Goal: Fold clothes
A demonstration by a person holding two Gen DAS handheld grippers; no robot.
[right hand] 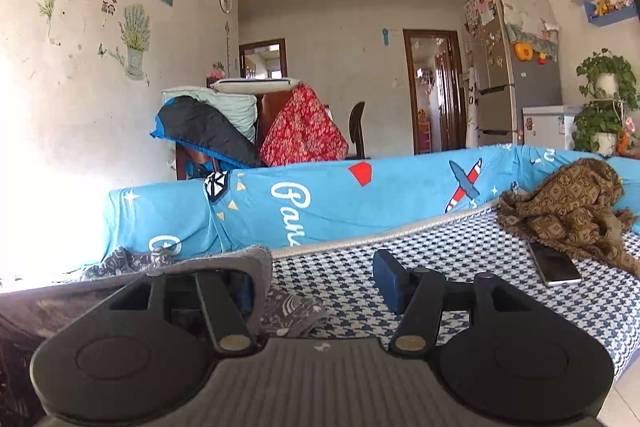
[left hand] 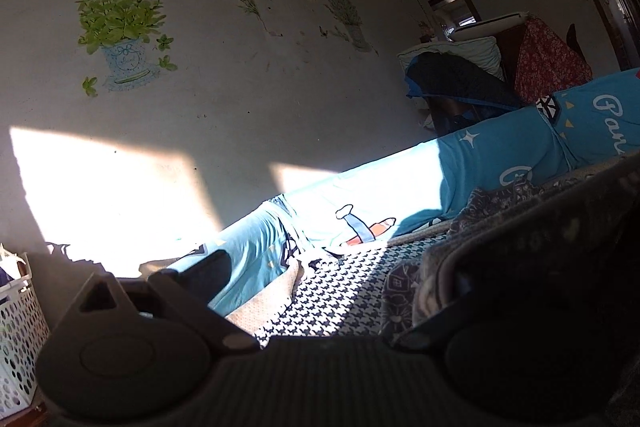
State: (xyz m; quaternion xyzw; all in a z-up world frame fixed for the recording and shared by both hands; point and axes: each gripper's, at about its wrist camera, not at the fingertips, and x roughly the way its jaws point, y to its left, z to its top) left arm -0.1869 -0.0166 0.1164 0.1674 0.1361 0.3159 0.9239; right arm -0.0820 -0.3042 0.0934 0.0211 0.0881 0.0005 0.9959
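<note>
A dark grey patterned garment (left hand: pixel 500 239) lies on the houndstooth seat cover (left hand: pixel 344 291). It is draped over the right finger of my left gripper (left hand: pixel 336 267) and hides it. The left finger (left hand: pixel 208 271) is bare and far from it, so the jaws stand wide open. In the right wrist view the same garment (right hand: pixel 256 267) covers the left finger of my right gripper (right hand: pixel 316 277). Its blue right pad (right hand: pixel 387 281) stands well apart over the seat cover (right hand: pixel 440 239); this gripper is open too. A crumpled brown patterned garment (right hand: pixel 568 203) lies at the far right.
A phone (right hand: pixel 554 263) lies beside the brown garment. The blue printed sofa back (right hand: pixel 320 203) runs behind the seat. A white perforated basket (left hand: pixel 16 327) stands at the left. Beyond the sofa are piled bedding (right hand: pixel 208 131), a red cloth (right hand: pixel 304 131) and a fridge (right hand: pixel 516 67).
</note>
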